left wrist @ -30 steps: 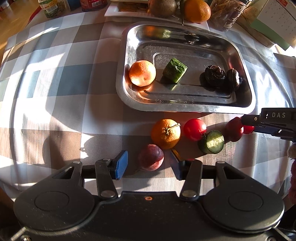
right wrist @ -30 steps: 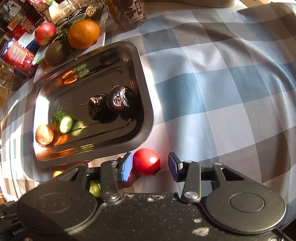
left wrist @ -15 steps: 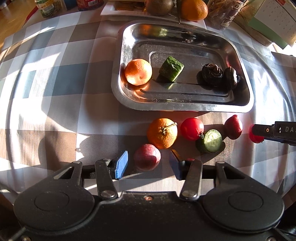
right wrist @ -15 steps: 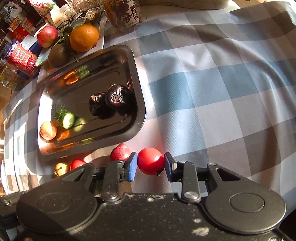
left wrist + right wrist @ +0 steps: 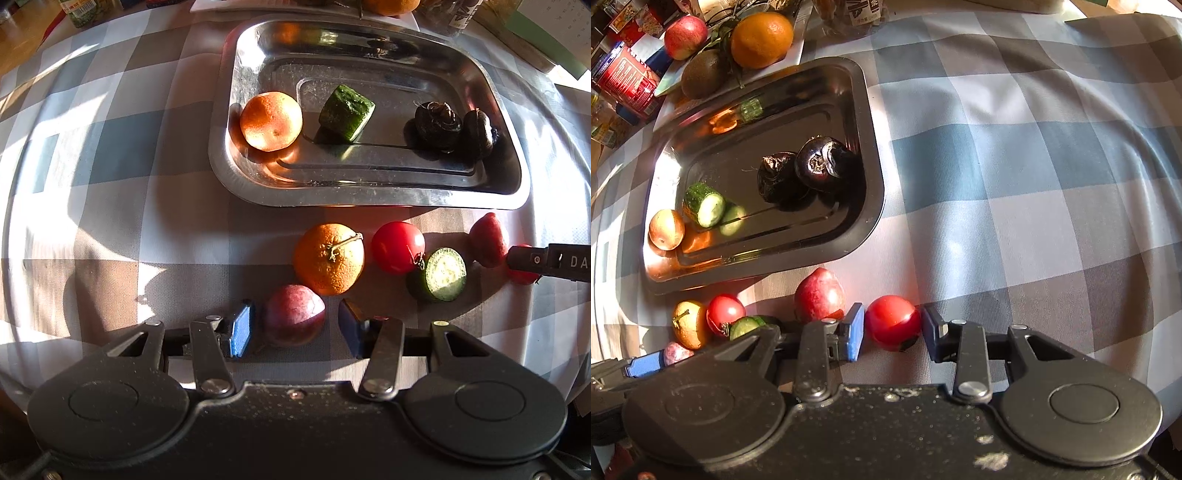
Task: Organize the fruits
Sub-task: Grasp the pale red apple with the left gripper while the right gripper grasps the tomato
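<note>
Checked tablecloth (image 5: pixel 1015 155), steel tray (image 5: pixel 369 192) at far side; right gripper (image 5: pixel 893 326) points down, jaws narrow and just reopening, red tomato (image 5: pixel 892 321) between pads, right pad apart; left gripper (image 5: pixel 293 321) half-wide astride purple fruit (image 5: pixel 293 314), ungripped.

The left gripper (image 5: pixel 293 325) points straight down, jaws standing apart with a gap at each pad, gripping nothing. The right gripper (image 5: pixel 893 328) tilts steeply downward, its jaws just now easing open, the left pad (image 5: pixel 855 330) at the fruit between them, the right barely clear.
</note>
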### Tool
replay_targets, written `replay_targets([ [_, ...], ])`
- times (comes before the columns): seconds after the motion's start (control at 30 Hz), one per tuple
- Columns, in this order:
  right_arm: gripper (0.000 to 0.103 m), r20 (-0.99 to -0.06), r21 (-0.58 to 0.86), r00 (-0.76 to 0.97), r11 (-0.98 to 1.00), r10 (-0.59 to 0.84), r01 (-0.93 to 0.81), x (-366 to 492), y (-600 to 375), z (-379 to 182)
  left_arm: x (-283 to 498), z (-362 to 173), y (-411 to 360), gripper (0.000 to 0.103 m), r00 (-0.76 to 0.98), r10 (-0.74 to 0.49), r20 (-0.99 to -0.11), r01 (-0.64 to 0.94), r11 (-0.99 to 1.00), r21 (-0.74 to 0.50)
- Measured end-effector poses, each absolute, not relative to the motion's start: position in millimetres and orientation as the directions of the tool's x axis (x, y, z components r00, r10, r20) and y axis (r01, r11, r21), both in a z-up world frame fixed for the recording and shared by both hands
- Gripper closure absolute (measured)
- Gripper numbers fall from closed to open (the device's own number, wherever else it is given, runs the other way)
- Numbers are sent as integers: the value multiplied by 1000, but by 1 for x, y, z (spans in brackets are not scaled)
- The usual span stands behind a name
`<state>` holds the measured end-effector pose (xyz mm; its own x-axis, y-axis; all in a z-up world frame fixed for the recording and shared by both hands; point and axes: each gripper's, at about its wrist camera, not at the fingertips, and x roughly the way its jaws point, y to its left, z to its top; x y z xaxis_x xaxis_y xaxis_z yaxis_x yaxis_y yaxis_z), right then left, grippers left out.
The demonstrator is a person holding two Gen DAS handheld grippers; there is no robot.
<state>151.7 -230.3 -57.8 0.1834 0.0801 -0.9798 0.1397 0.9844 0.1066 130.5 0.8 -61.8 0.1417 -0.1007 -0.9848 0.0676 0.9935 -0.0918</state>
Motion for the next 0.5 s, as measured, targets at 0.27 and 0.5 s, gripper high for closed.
replay_targets([
  [0.27,67,-981,72,188,991,51,111,149,-222,-61,130,-64,2,48,143,-110,-984,56,993,-103],
  [0.5,68,-979,76,196,991,54,110,149,-223,-56,127,-56,3,58,170,-126,-977,52,992,-118],
])
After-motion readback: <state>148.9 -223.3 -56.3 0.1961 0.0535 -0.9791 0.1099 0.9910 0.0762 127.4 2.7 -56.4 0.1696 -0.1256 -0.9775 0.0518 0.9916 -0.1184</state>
